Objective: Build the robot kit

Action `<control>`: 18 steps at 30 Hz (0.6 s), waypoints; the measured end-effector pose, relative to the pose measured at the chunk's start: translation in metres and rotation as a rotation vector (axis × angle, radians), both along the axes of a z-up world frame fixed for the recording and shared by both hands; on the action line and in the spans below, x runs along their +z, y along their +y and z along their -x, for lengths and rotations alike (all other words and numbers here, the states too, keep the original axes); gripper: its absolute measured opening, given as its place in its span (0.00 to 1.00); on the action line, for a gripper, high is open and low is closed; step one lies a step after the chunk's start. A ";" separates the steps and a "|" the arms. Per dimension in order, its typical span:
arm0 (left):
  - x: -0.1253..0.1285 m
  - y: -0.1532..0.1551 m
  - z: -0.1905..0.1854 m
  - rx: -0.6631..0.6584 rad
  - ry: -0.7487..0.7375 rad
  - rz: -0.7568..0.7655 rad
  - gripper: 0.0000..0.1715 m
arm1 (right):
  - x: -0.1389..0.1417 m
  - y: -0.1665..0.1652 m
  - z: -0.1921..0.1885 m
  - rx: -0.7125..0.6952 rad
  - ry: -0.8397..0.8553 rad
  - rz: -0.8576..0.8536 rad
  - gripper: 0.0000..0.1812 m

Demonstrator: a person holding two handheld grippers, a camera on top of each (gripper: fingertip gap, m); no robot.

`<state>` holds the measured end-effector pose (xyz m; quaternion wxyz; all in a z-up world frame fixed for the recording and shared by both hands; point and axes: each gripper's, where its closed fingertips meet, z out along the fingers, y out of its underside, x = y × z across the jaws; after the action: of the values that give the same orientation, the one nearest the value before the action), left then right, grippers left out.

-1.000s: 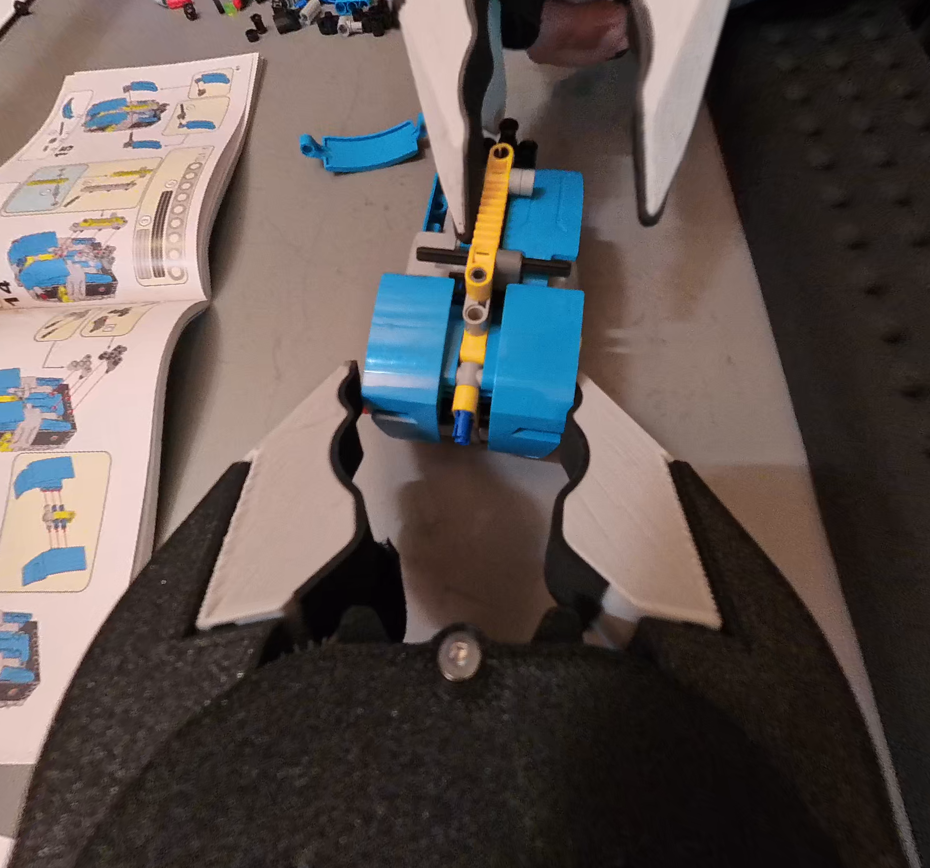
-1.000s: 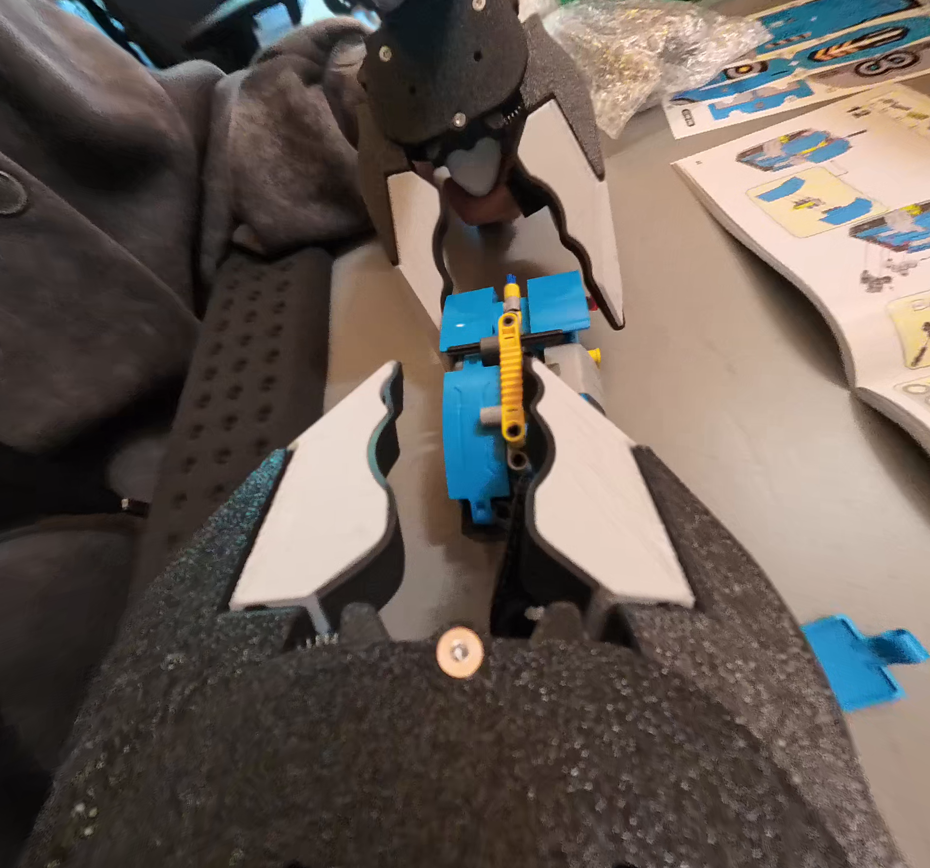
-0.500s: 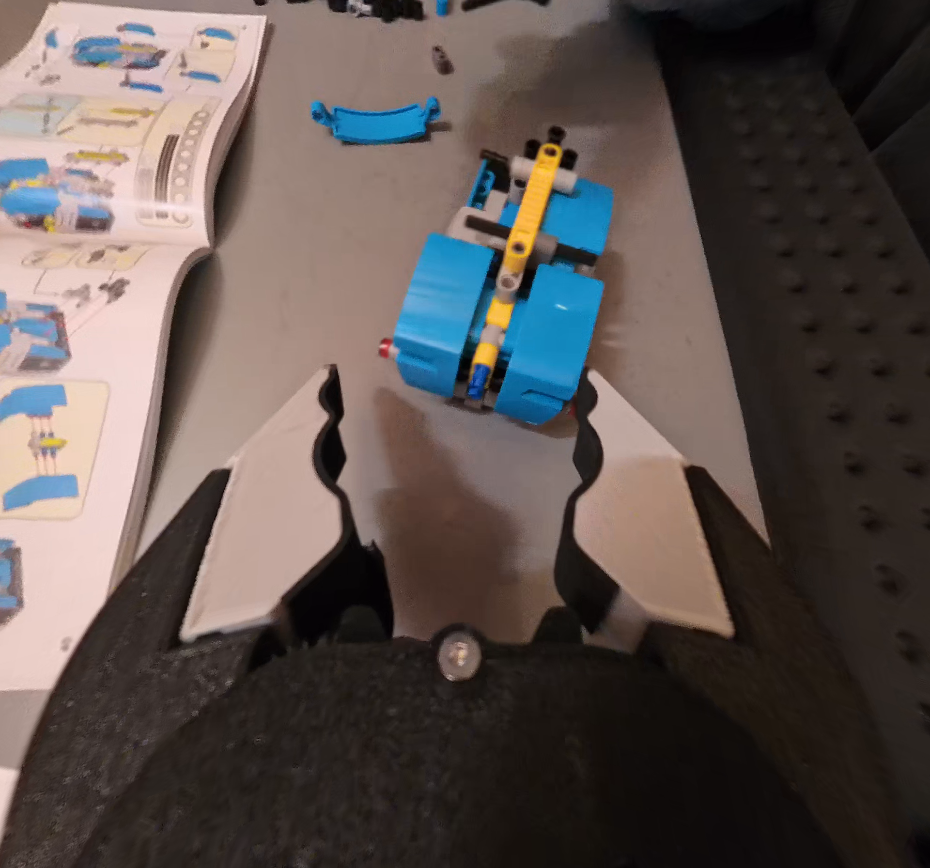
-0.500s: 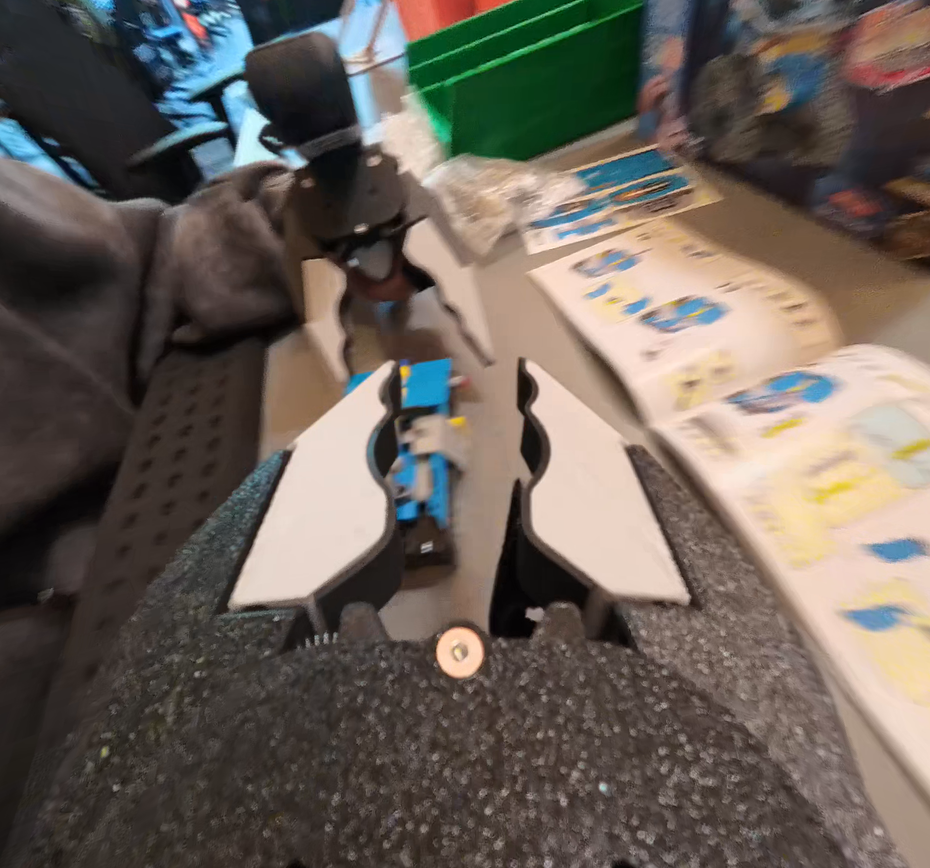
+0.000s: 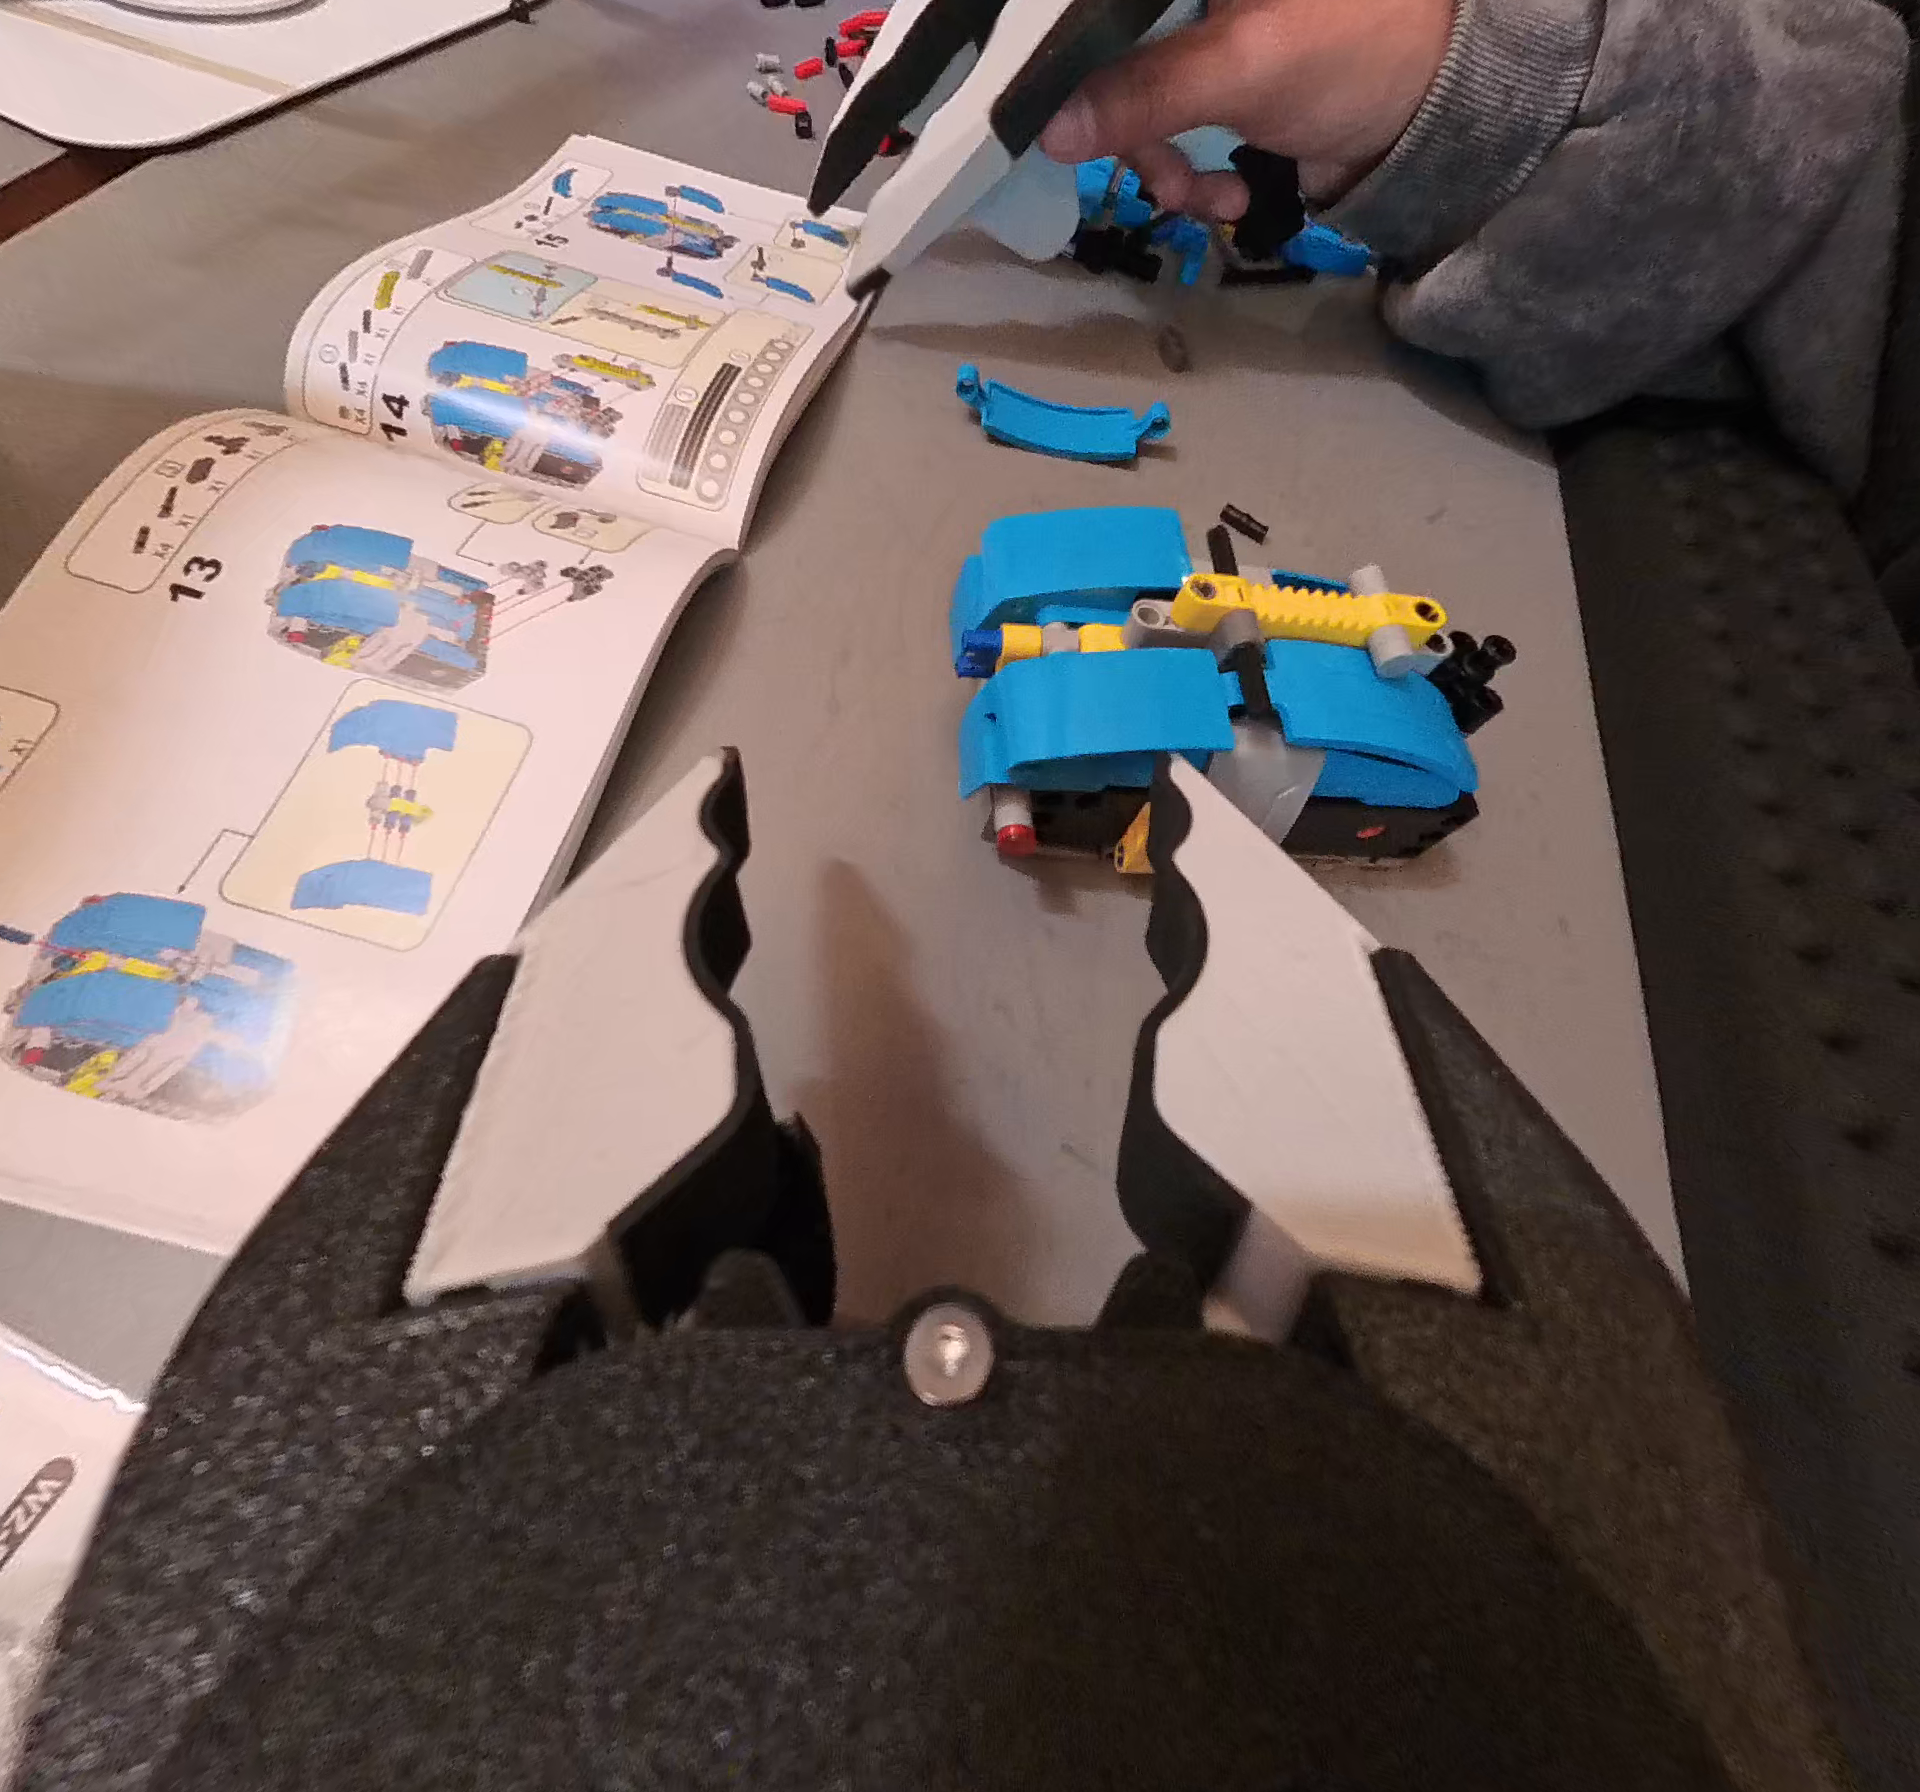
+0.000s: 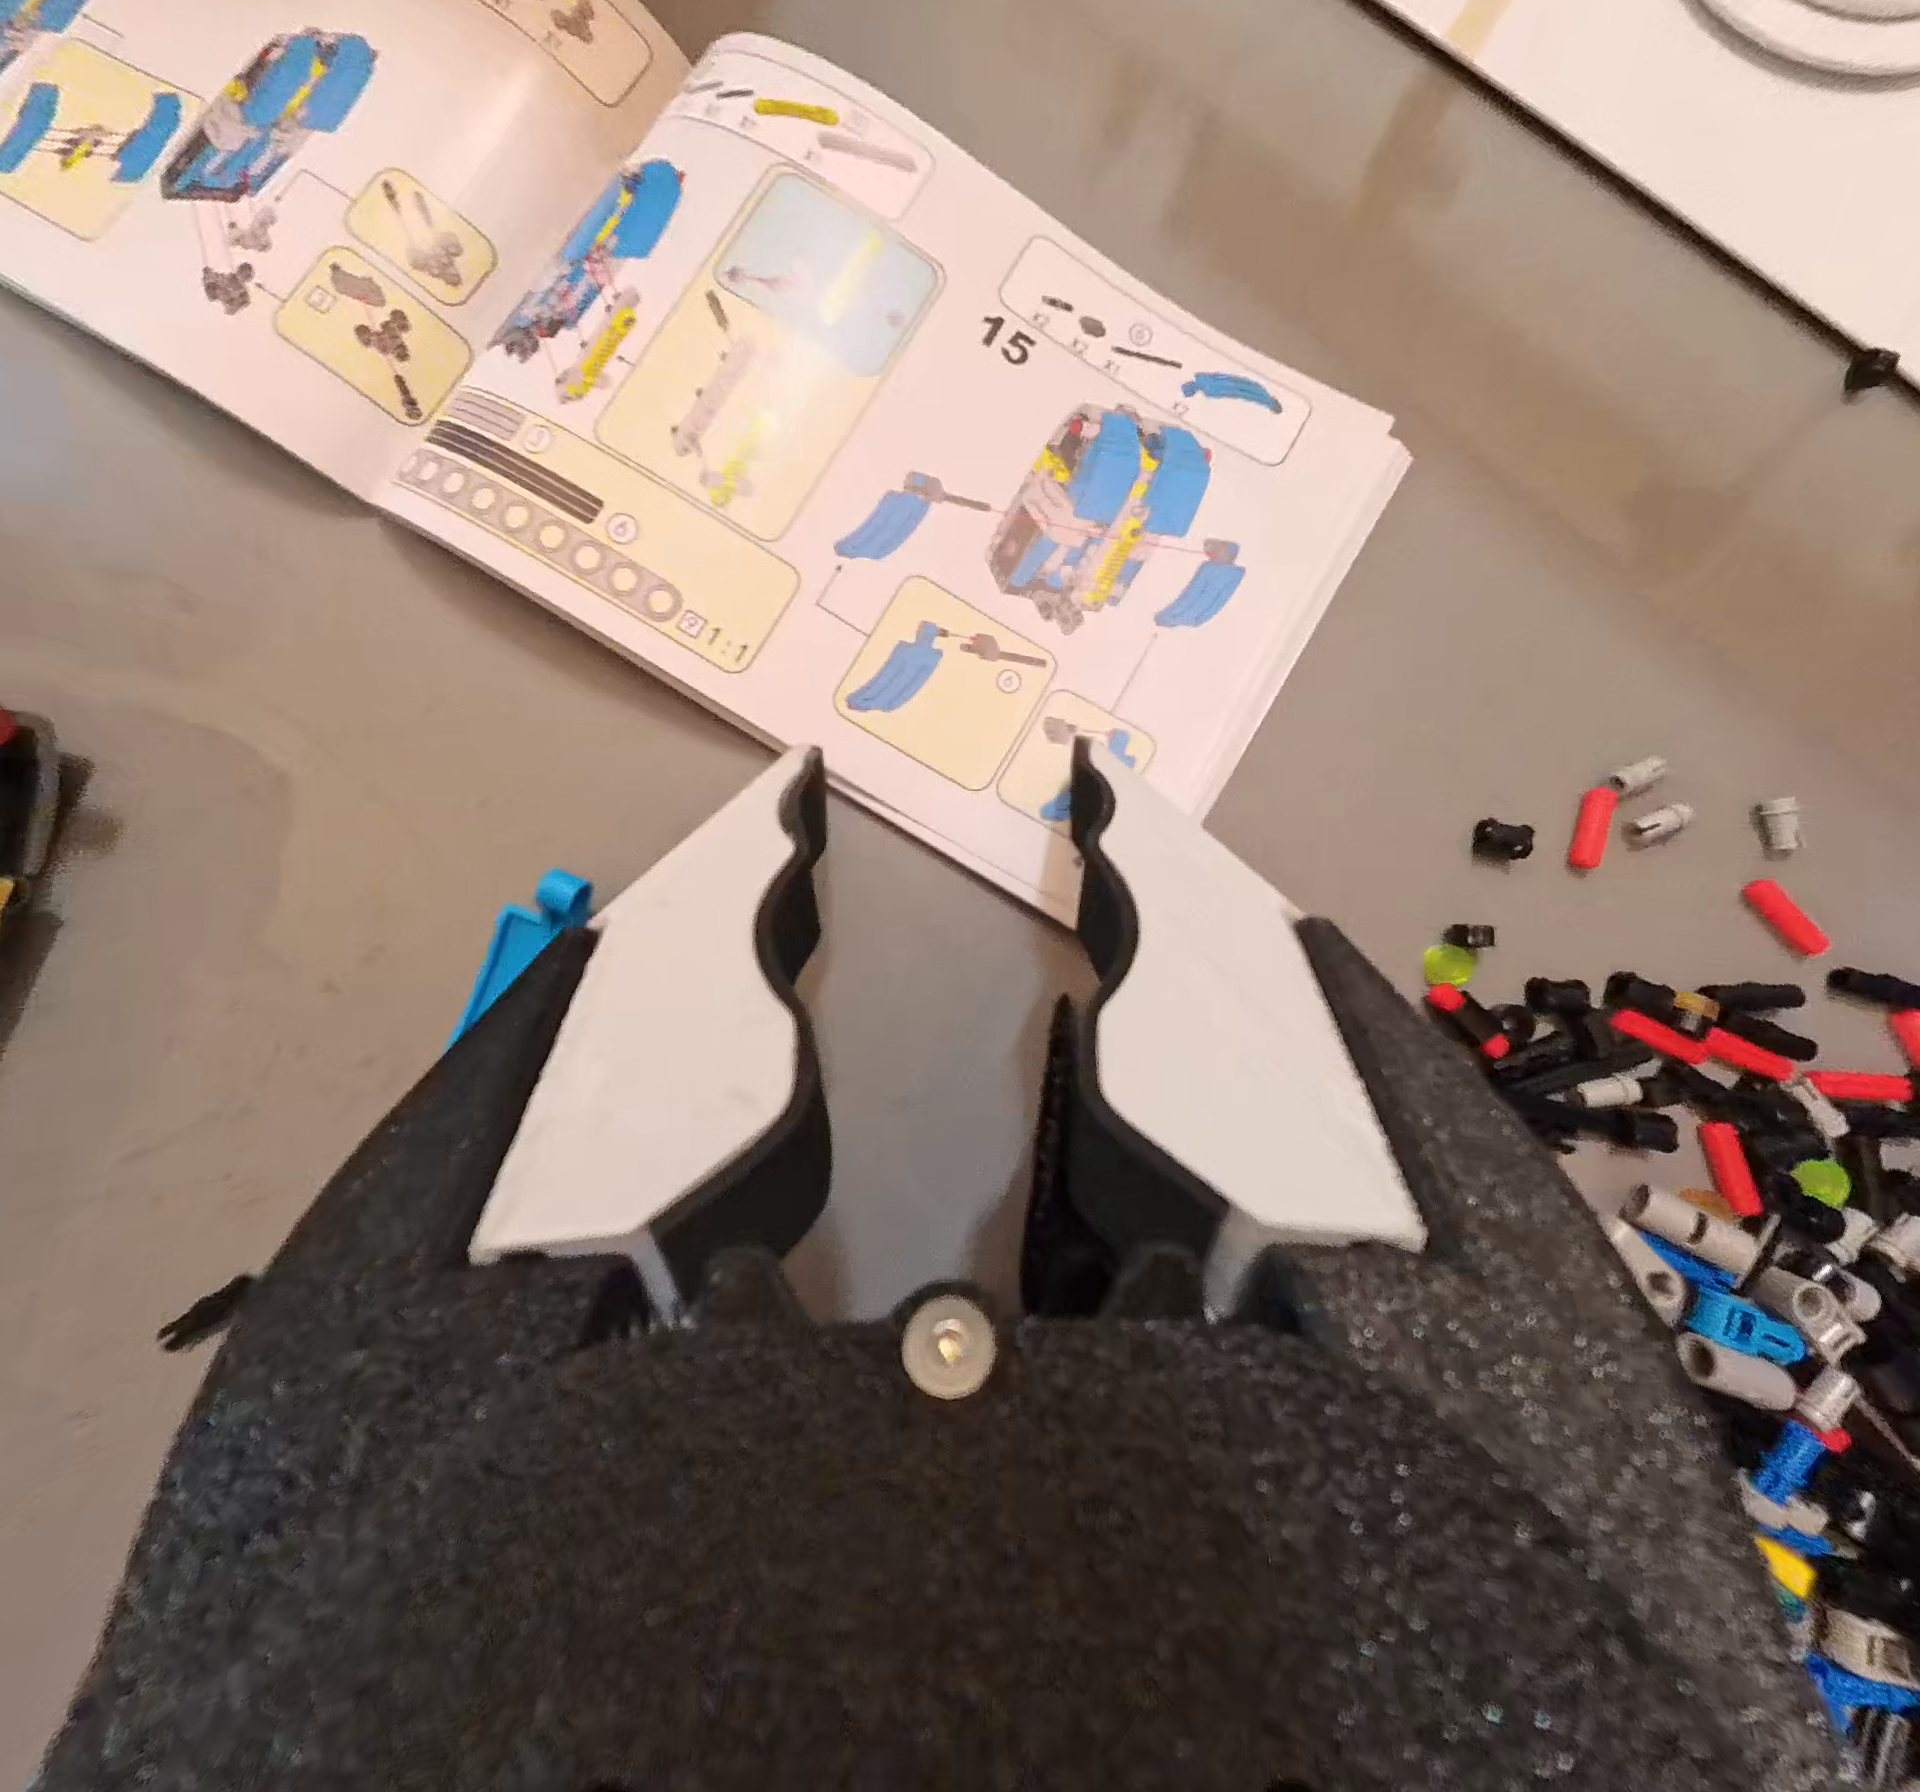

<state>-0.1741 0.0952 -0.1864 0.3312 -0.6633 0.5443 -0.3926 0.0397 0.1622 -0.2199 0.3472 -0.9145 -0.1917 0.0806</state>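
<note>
Left gripper: jaws are spread wide and nothing is held between them; bare grey table is seen in the gap

Left gripper position: it is poised low above the table, with the right fingertip just in front of the near side of the blue model (contact cannot be confirmed)

Blue model: a partly built brick vehicle is set on the table near its right edge, made of blue curved panels on a black base, with a yellow toothed beam laid along the top

Right gripper: jaws are parted to a moderate gap and nothing is gripped; it is held above the table, with the fingertips over the near edge of the instruction booklet

Right gripper, far view: it is seen in the left wrist view raised over the booklet corner, held by a hand in a grey sleeve

Instruction booklet: it is lying open and flat on the table, to the left of the model

Loose blue panel: a curved piece is lying alone on the table, between the model and the far parts pile

Parts pile: small black, red, grey and blue pieces are heaped to the right of the right gripper (a few are scattered apart)

White tray: it is placed at the far corner of the table, beyond the booklet
</note>
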 end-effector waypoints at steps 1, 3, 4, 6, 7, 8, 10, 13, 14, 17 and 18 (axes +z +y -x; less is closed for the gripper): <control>0.000 0.000 0.000 0.000 -0.002 0.002 0.45 | -0.001 0.000 -0.002 -0.005 -0.005 0.008 0.24; 0.002 0.000 0.000 0.001 -0.010 0.005 0.45 | -0.008 -0.002 -0.002 0.003 -0.010 0.042 0.24; 0.002 0.000 0.000 0.002 -0.013 0.007 0.45 | -0.008 -0.003 -0.002 0.001 -0.009 0.035 0.24; 0.002 0.002 0.000 0.009 -0.019 0.015 0.45 | -0.008 -0.005 -0.004 -0.021 0.001 0.044 0.23; 0.002 0.003 0.000 0.014 -0.023 0.023 0.45 | -0.008 -0.006 -0.005 -0.027 0.010 0.052 0.23; 0.002 0.004 0.000 0.019 -0.029 0.033 0.45 | -0.008 -0.007 -0.005 -0.025 0.018 0.057 0.23; 0.008 0.008 0.001 0.036 -0.068 0.053 0.44 | -0.006 -0.007 -0.008 -0.030 0.020 0.057 0.24; 0.021 0.016 0.005 0.061 -0.155 0.090 0.43 | 0.007 -0.008 -0.015 -0.050 0.041 0.008 0.25; 0.025 0.018 0.007 0.072 -0.183 0.099 0.43 | 0.015 -0.009 -0.015 -0.046 0.068 -0.026 0.25; 0.038 0.027 0.011 0.106 -0.264 0.093 0.42 | 0.032 -0.023 -0.013 -0.031 0.151 -0.091 0.22; 0.041 0.029 0.012 0.118 -0.284 0.083 0.42 | 0.035 -0.029 -0.013 -0.037 0.177 -0.106 0.22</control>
<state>-0.1865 0.1243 -0.1456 0.3997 -0.6449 0.4354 -0.4845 0.0529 0.1331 -0.1849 0.4122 -0.8875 -0.1473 0.1443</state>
